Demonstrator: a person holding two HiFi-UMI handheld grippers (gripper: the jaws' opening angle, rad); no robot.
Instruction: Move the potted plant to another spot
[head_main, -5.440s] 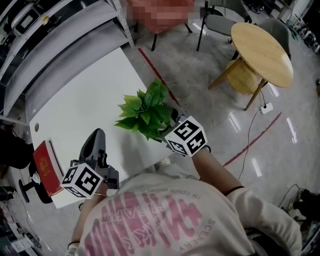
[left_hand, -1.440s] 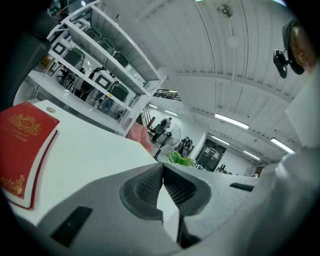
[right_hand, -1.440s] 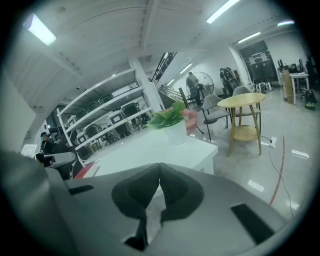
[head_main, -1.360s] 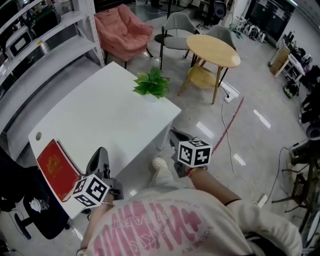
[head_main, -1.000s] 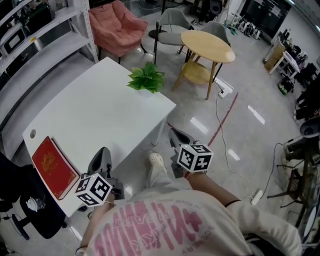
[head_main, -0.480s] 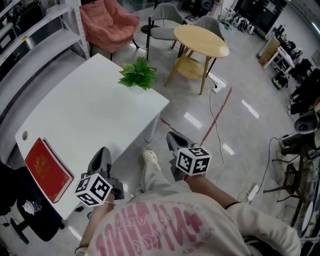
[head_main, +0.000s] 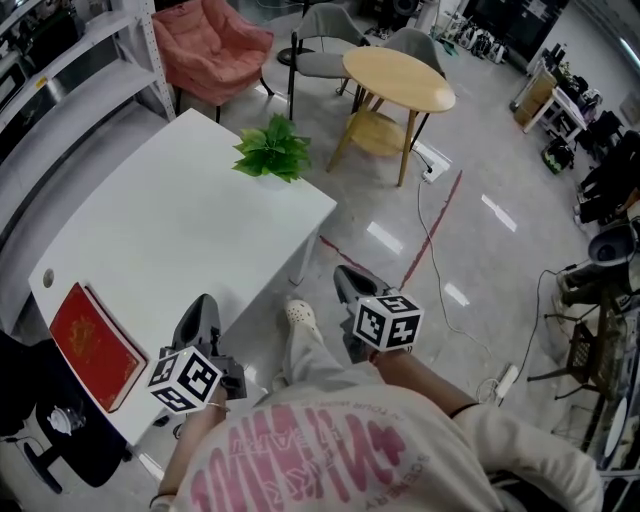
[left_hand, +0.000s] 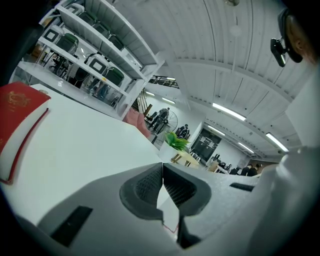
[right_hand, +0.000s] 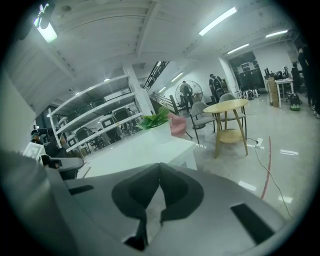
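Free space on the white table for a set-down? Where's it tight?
Most of the white table is bare: the wide middle stretch between the potted plant at the far corner and the red book at the near left corner. It is tightest at the near edge, where the book lies and the left gripper hovers.

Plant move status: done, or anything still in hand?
Done, it looks: the potted plant stands free at the far corner of the white table. In hand: nothing; left claw and right claw are both shut, empty, away from it. Left: nothing apparent.
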